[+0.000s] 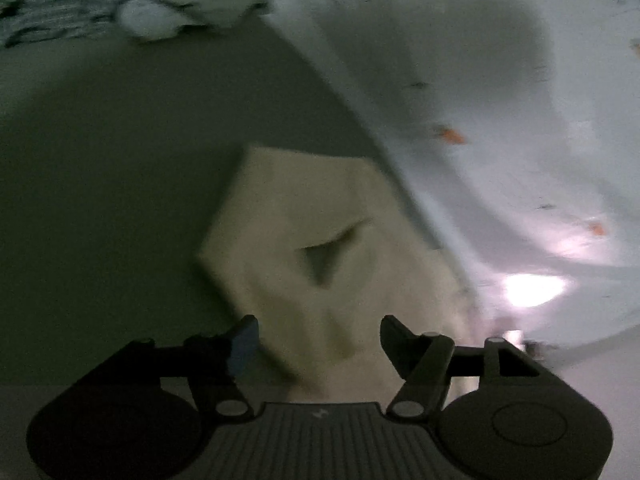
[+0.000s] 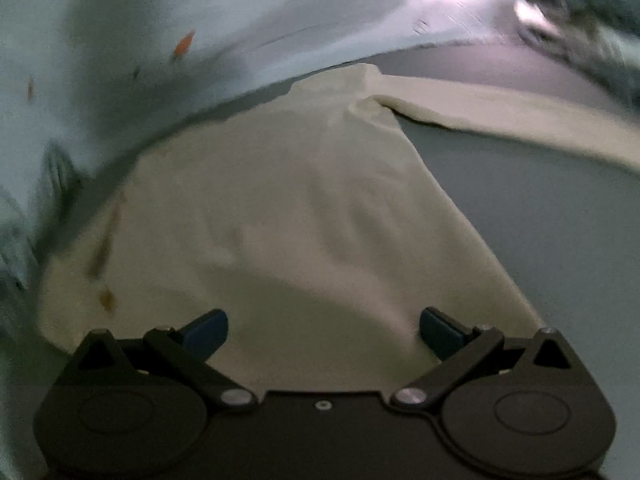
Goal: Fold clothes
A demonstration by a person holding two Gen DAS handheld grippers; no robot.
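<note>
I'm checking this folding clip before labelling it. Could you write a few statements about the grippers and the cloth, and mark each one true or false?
1. Both grippers are open. True: left gripper and right gripper hold nothing.
2. The cream garment is dark blue. False: it is cream.
3. The garment lies on a grey surface. True.
4. The right gripper clamps a sleeve. False: its jaws stand apart above the cloth.

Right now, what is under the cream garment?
The cream garment lies on a grey surface that shows along its edges. Whatever is beneath its middle is covered. A pale blue cloth borders it.
</note>
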